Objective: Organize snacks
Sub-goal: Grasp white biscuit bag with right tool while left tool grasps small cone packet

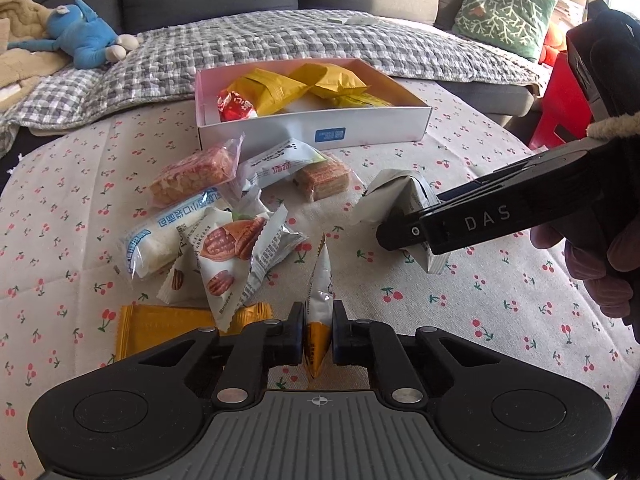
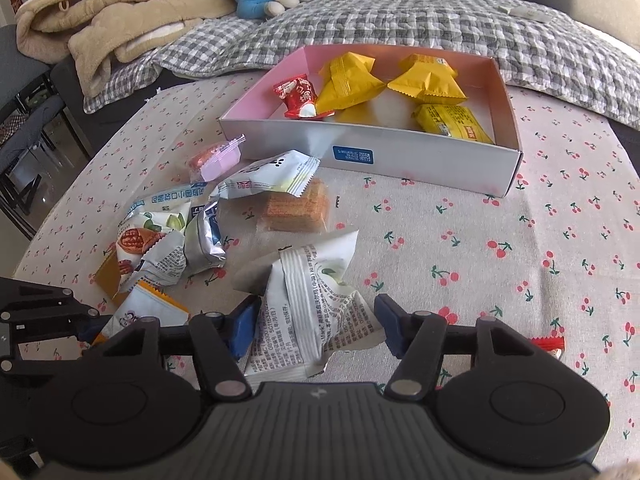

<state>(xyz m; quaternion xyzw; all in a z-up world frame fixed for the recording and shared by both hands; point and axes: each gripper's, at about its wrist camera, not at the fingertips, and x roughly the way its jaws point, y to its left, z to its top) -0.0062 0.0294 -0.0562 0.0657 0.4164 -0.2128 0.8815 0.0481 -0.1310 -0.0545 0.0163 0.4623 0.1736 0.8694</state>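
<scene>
- My left gripper [image 1: 317, 334] has its jaws closed tight on a slim white-and-orange snack packet [image 1: 319, 300], gripped edge-on, well in front of the white box [image 1: 312, 130].
- My right gripper [image 2: 316, 330] has its jaws spread wide around a crumpled white packet [image 2: 316, 312]; I cannot tell whether either pad actually touches the wrapper.
- The white box with its pink inside sits on the cherry-print desk [image 1: 480, 292], at the desk's far side next to the checked blanket [image 1: 280, 44].
- Inside the box I see three yellow packets [image 2: 348, 82] and one red packet [image 2: 298, 96] at its left end.
- Loose snacks lie just in front of the box's near wall: a wafer in clear wrap [image 2: 296, 210], a pink rice bar [image 1: 192, 174], and nut packets [image 1: 224, 256] further towards me.
- A blue plush toy [image 1: 86, 42] lies on the sofa behind the box, to its left.
</scene>
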